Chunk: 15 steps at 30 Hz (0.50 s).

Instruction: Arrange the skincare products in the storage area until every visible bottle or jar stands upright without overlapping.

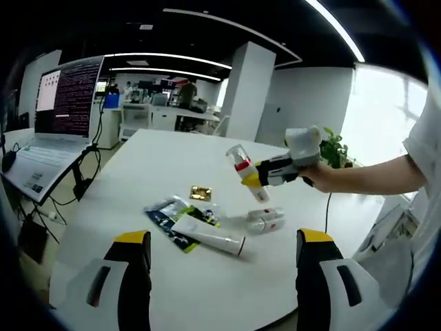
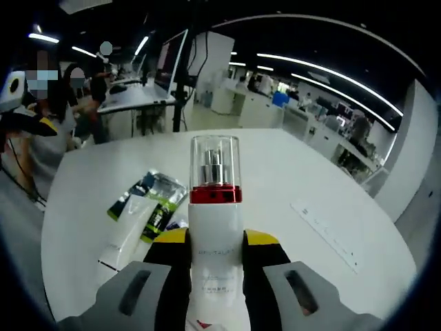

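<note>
In the right gripper view the right gripper (image 2: 215, 265) has its fingers (image 2: 170, 243) pinching a white pump bottle (image 2: 216, 227) by its body, the clear cap and red collar pointing to twelve o'clock, so the bottle's long axis runs straight out along the fingers. In the left gripper view that same bottle hangs in the air above the worktop (image 1: 172, 158), tilted, cap toward ten o'clock; it is not yet standing. The left gripper (image 1: 224, 272) has its fingers (image 1: 132, 258) spread wide with nothing between them. Just ahead of them at twelve o'clock a white tube (image 1: 208, 234) lies flat, long axis running from ten to four o'clock, resting partly over a dark sachet (image 1: 165, 212). A small clear bottle (image 1: 265, 220) lies on its side at one o'clock, just beyond the tube's cap, and a small gold packet (image 1: 200, 193) sits farther out. The left gripper seems the nearer to these lying things, while the right has to turn its bottle upright and lower it onto bare worktop, probably clear of the tube and sachet.
</note>
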### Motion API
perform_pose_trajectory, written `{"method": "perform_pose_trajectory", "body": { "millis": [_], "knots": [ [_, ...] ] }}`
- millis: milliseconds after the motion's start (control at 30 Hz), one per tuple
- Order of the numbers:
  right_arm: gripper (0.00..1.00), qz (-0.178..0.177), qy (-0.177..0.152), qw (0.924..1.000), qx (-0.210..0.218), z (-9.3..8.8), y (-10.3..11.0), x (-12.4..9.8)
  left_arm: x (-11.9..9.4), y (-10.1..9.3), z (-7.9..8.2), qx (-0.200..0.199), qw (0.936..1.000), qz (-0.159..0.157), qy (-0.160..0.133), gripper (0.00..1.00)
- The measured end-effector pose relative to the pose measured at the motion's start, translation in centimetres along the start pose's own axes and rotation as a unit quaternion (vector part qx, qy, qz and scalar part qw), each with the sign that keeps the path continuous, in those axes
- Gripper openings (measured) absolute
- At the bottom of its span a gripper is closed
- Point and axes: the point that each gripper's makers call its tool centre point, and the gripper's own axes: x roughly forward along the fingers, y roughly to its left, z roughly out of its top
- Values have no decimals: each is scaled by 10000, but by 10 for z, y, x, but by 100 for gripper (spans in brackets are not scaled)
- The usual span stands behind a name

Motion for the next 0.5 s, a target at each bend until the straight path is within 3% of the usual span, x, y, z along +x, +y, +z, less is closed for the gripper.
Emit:
{"method": "perform_pose_trajectory", "body": {
  "millis": [500],
  "knots": [
    [27, -1, -580, 9983, 97, 30, 46, -49, 9, -25, 23, -251, 9988, -373, -170, 79]
  ]
}}
